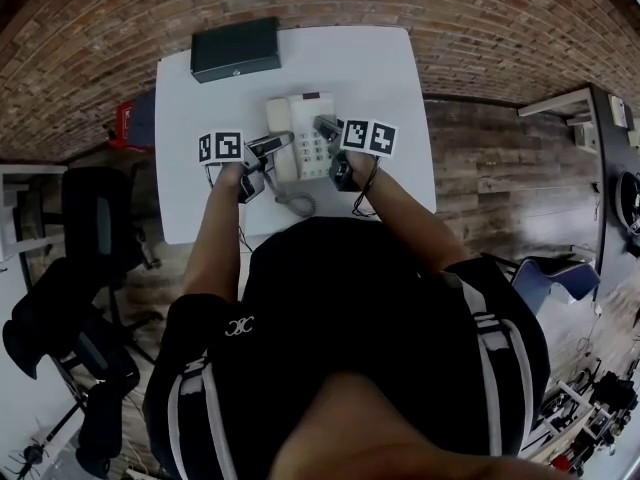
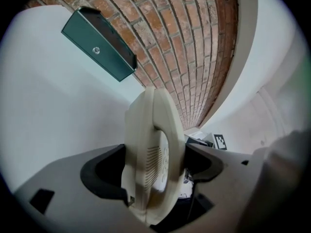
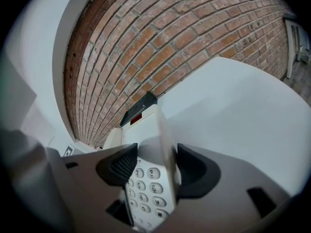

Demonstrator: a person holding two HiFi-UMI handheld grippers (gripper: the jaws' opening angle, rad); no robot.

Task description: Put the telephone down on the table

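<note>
A cream telephone (image 1: pixel 300 133) with a keypad is held over the middle of the white table (image 1: pixel 190 98); I cannot tell whether it touches the top. My left gripper (image 1: pixel 268 146) is shut on its left side, where the cream handset (image 2: pixel 153 149) stands on edge between the jaws. My right gripper (image 1: pixel 328 128) is shut on the right edge of the base, and the keypad (image 3: pixel 146 183) shows between its jaws. The phone's cord (image 1: pixel 295 203) trails toward the table's near edge.
A dark green box (image 1: pixel 235 48) lies at the table's far left edge, by the brick wall (image 1: pixel 480 28); it also shows as the box (image 2: pixel 99 45) ahead of the left gripper. Black office chairs (image 1: pixel 90 228) stand left of the table, a blue chair (image 1: pixel 550 273) right.
</note>
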